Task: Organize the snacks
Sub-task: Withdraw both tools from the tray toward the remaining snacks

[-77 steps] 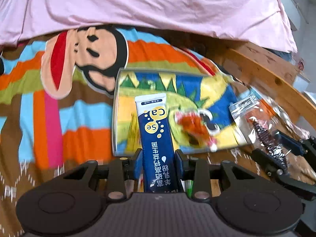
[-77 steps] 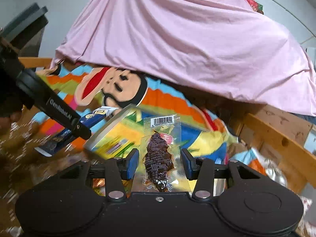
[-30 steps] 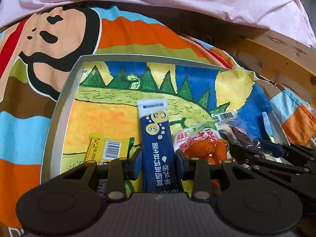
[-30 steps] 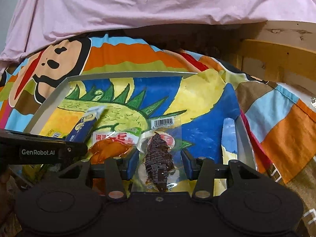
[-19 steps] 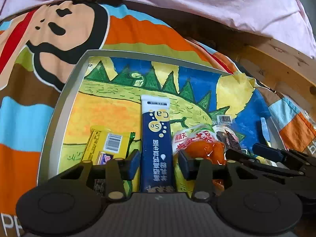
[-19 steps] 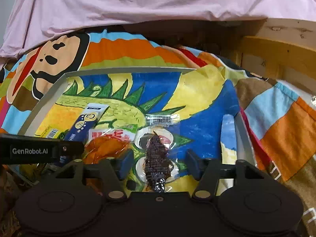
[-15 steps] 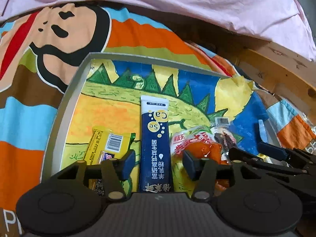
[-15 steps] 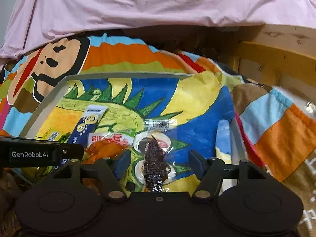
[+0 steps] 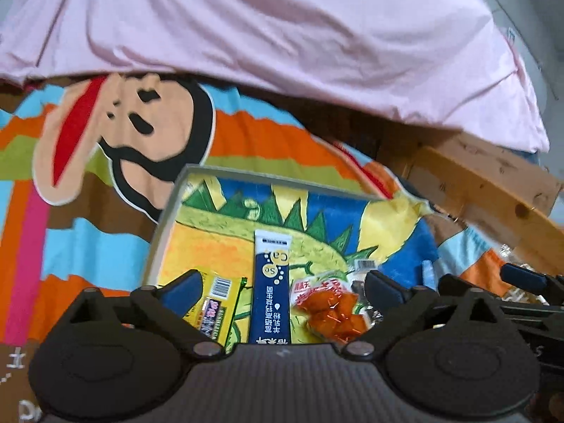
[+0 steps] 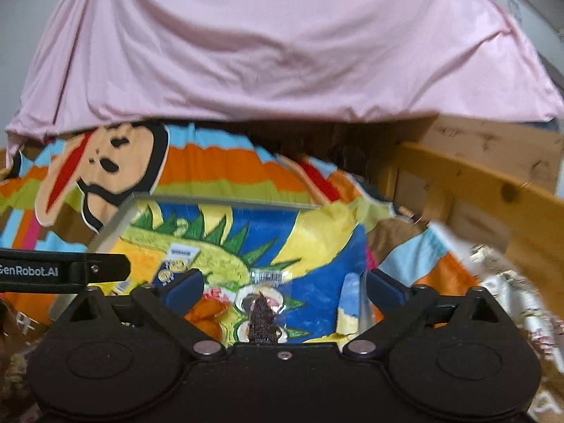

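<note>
Tray (image 9: pixel 165 218) holds seemingly four snack packets (image 9: pixel 269 299)

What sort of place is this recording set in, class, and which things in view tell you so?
Most likely a bedroom, worked on top of a bed. A striped cartoon-monkey blanket covers the surface, a pink sheet is draped behind it, and a wooden bed rail runs along the right. The snacks sit in a shallow tray on the blanket.

Light: soft, even indoor brightness, no glare.
Shadow: dark band under the draped pink cotton sheet (image 9: pixel 282 35).
Blur: slight motion smear, stronger in the right view.
Edges: fisheye bending, black corners.
</note>
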`<state>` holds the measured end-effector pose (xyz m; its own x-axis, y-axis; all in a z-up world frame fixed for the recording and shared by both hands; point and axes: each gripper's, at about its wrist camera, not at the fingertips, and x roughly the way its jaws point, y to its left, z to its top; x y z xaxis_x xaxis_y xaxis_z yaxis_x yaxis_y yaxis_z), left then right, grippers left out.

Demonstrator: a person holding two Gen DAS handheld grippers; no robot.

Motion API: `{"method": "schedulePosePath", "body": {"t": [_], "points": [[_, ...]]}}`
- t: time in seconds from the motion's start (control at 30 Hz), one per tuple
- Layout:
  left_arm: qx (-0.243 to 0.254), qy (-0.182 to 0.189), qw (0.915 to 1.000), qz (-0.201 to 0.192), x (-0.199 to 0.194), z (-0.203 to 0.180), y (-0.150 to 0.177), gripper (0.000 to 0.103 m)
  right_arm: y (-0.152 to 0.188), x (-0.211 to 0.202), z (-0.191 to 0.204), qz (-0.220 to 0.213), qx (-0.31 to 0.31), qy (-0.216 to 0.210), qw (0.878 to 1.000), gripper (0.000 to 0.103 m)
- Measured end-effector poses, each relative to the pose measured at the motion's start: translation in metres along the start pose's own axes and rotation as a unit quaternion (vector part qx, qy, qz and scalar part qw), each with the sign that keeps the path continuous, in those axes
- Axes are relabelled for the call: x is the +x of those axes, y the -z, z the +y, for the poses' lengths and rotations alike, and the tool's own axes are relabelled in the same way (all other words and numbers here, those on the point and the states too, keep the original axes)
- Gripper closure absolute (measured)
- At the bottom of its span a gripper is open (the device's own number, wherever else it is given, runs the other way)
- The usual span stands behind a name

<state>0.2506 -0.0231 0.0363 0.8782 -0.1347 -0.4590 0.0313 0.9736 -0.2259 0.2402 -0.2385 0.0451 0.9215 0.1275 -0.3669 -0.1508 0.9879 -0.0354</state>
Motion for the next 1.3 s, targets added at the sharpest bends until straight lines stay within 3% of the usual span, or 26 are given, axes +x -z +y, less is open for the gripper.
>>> {"method": "schedulePosePath", "body": {"t": [0.3, 0.67, 1.03, 1.3], "points": [[0.009, -0.007, 0.9995, -0.031, -0.078, -0.001, 0.006, 0.001, -0.004, -0.090, 0.003, -0.035, 0.006, 0.001, 0.999, 0.001], [0.040, -0.018, 0.9982, -0.042, -0.166, 0.000, 0.049, 0.001, 0.031, -0.176, 0.018, -0.037, 0.008, 0.003, 0.999, 0.001], [0.087, -0.043, 0.9938, -0.055, -0.204, -0.006, 0.092, 0.001, 0.076, -0.218, 0.035, 0.000, -0.002, 0.000, 1.000, 0.001], [0.119, -0.050, 0.9916, -0.011, -0.205, -0.005, 0.121, 0.001, 0.099, -0.226, 0.034, 0.044, 0.009, 0.008, 0.999, 0.001]]}}
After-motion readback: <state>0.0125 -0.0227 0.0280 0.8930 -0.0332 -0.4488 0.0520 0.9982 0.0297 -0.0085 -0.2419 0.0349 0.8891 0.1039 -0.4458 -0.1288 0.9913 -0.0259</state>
